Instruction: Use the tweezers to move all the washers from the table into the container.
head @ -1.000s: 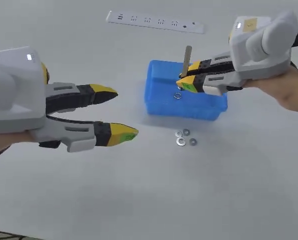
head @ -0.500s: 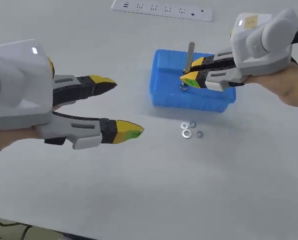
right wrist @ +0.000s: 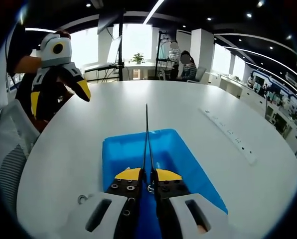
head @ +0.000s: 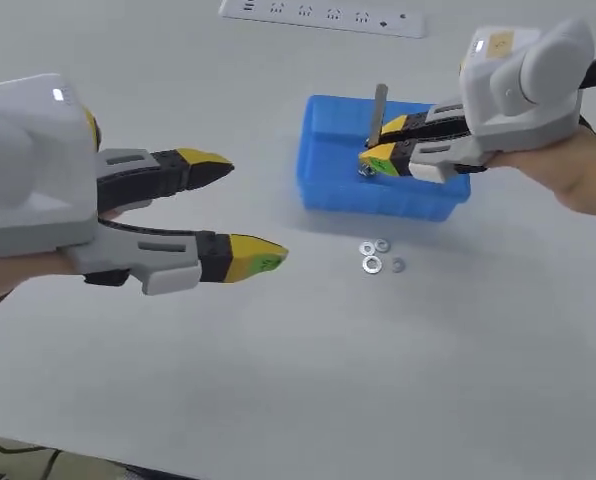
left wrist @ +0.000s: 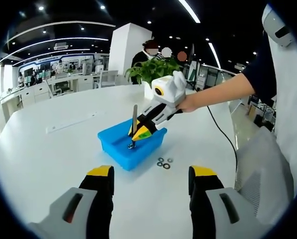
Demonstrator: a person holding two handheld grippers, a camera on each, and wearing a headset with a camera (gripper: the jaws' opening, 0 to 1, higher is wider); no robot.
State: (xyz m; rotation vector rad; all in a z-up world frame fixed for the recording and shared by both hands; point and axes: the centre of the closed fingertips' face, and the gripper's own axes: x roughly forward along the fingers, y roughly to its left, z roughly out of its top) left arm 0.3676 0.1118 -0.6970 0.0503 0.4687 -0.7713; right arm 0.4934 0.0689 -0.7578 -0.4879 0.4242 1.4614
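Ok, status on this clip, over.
Right tool shut on tweezers, tips over the container. Left tool open, idle. Several washers on table near container. Nothing blocking.

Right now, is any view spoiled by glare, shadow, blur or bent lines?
Head view: soft, even light; the container throws only a faint shadow, and the washers are tiny yet distinct. Left gripper view: the fisheye bends the table edge strongly. Right gripper view: the windows behind glare white; the tweezers look sharp.
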